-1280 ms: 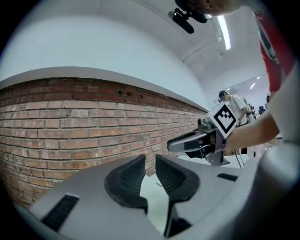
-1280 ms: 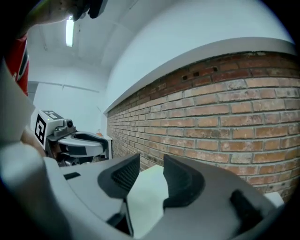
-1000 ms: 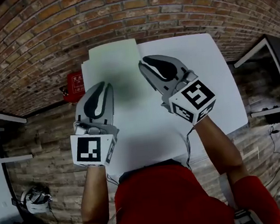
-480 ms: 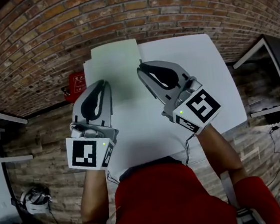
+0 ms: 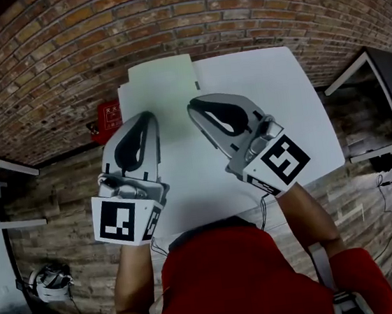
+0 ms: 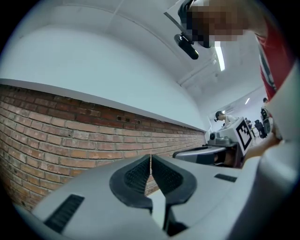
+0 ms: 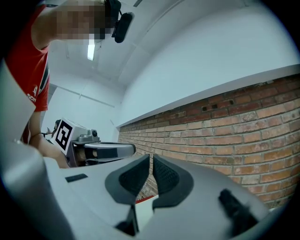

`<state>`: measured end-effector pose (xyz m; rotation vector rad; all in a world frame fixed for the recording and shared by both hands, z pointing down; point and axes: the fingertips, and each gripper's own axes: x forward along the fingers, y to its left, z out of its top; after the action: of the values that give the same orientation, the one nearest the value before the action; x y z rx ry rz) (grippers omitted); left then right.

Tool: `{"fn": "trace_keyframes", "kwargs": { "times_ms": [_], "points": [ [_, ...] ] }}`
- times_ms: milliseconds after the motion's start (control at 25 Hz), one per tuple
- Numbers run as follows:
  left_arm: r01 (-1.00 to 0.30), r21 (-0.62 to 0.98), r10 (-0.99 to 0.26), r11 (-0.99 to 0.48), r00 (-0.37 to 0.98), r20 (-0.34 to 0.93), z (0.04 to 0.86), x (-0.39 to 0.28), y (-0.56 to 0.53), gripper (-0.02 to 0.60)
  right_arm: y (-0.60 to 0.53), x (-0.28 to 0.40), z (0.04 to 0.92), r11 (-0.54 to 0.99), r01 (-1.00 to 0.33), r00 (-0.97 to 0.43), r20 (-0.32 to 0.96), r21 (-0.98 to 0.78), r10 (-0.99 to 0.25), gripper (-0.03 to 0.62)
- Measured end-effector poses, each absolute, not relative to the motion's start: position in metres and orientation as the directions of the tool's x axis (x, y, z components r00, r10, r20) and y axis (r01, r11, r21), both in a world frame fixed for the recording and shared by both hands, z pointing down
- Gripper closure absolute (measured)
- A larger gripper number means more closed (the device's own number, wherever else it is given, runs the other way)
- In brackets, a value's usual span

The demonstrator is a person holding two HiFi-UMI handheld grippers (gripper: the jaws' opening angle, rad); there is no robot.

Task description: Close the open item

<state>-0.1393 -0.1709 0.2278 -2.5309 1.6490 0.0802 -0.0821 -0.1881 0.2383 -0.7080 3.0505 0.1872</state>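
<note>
Jaws of the left gripper (image 5: 149, 116) had just finished closing, and its own view showed the pads meeting with nothing between them. The right gripper (image 5: 191, 107) had been closing in the same interval. Its jaws stood all but together, a hairline of brick wall showing between the pads, and they too were empty.

Compared with a second earlier, I had drawn both grippers back toward my body and lifted them a little. The right tip, which had been just beside the near edge of the pale green item (image 5: 163, 86), now hung clear of it. That item lay flat at the far left of the white desk (image 5: 275, 108), touched by neither gripper and absent from both gripper views.

From the head view it appeared as one even rectangle with no raised cover or flap, so I judged it already shut. I read the withdrawal and the empty closing jaws as the end of the task rather than the start of a new grasp.
</note>
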Motion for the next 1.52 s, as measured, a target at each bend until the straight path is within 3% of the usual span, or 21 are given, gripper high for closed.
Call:
{"fn": "trace_keyframes", "kwargs": {
  "times_ms": [760,1520],
  "points": [
    [-0.877,-0.048,-0.873,-0.478,0.481,-0.087,0.242,-0.107,-0.155,0.569,-0.160,-0.091,0.242,0.900,-0.422,-0.907,-0.059,0.108,-0.418,0.561],
    [-0.879,-0.025,-0.875,-0.475,0.475,-0.090,0.243,-0.105,-0.144,0.569,-0.148,-0.086,0.244,0.900,-0.422,-0.906,-0.063,0.106,-0.418,0.563]
  ]
}}
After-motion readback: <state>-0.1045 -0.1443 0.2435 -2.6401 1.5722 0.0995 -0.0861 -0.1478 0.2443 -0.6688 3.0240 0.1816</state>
